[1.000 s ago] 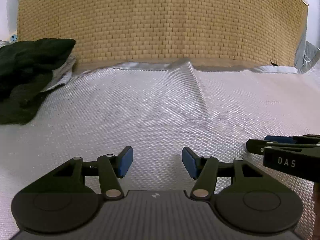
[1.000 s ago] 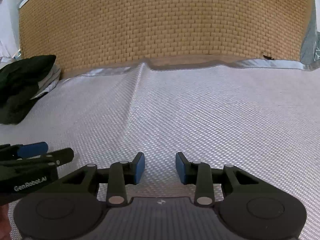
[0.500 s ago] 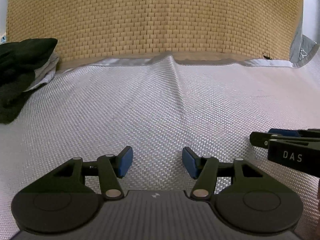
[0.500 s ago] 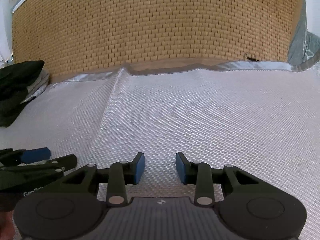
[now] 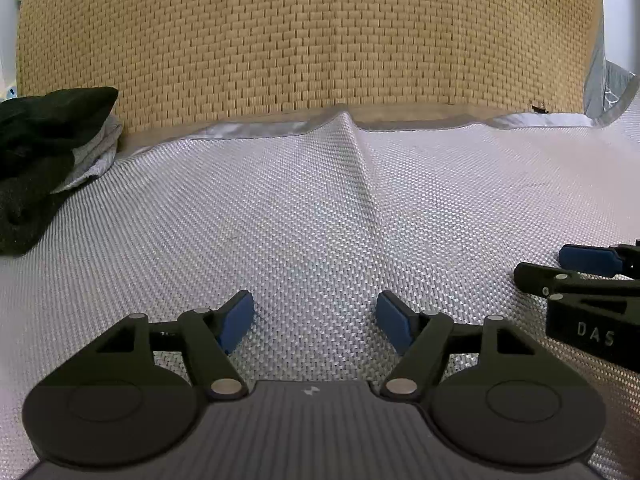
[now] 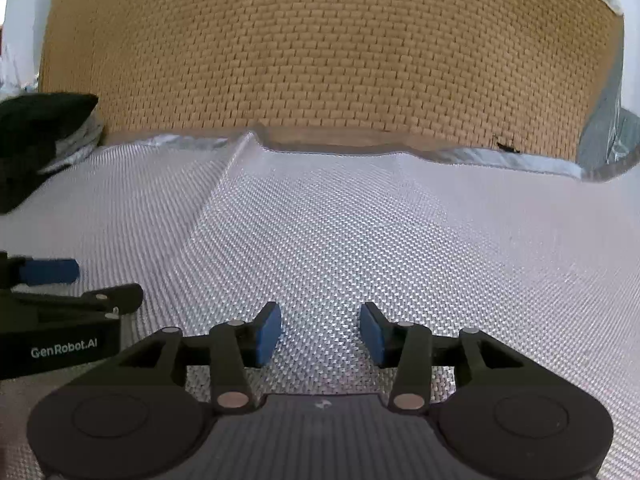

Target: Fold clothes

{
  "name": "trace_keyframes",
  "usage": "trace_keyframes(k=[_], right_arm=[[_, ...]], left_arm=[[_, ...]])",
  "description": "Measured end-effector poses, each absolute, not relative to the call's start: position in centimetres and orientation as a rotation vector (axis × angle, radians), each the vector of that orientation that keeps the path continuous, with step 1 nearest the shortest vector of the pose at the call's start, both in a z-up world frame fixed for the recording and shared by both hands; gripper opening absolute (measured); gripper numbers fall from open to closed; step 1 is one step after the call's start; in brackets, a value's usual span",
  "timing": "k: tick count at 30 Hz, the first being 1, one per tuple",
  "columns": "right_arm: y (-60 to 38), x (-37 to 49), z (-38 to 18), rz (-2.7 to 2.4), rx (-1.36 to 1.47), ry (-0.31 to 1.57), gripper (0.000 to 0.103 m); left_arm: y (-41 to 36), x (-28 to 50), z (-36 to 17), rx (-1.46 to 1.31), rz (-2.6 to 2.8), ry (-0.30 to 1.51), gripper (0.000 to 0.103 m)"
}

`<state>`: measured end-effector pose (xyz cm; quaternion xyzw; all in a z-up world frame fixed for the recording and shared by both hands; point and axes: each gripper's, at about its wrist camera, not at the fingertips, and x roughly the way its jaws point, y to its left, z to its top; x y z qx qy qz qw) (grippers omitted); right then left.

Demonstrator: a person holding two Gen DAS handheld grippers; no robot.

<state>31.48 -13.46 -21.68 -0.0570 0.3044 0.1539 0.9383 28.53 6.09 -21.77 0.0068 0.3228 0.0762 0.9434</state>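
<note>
Woven grey cover (image 5: 304, 208), dark clothes (image 5: 36, 152) heaped far left, no clear long axis

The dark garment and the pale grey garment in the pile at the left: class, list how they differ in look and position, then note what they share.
1. The dark garment is near-black; the pale grey garment is light.
2. The dark garment lies on top and also spreads below; the pale grey garment is sandwiched, with only an edge showing.
3. The dark garment shows far more bulk than the pale grey garment.
Shared: both sit crumpled by the woven headboard, away from both tools.
</note>
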Motion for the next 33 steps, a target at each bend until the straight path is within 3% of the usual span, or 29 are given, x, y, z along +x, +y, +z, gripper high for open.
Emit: trace_keyframes(k=[33], right_arm=[[-13.4,26.4,-21.7,0.272,-0.094,0.657,0.057]], left_arm=[[5.9,23.4,-21.7,-0.007,0.171,0.673,0.073]])
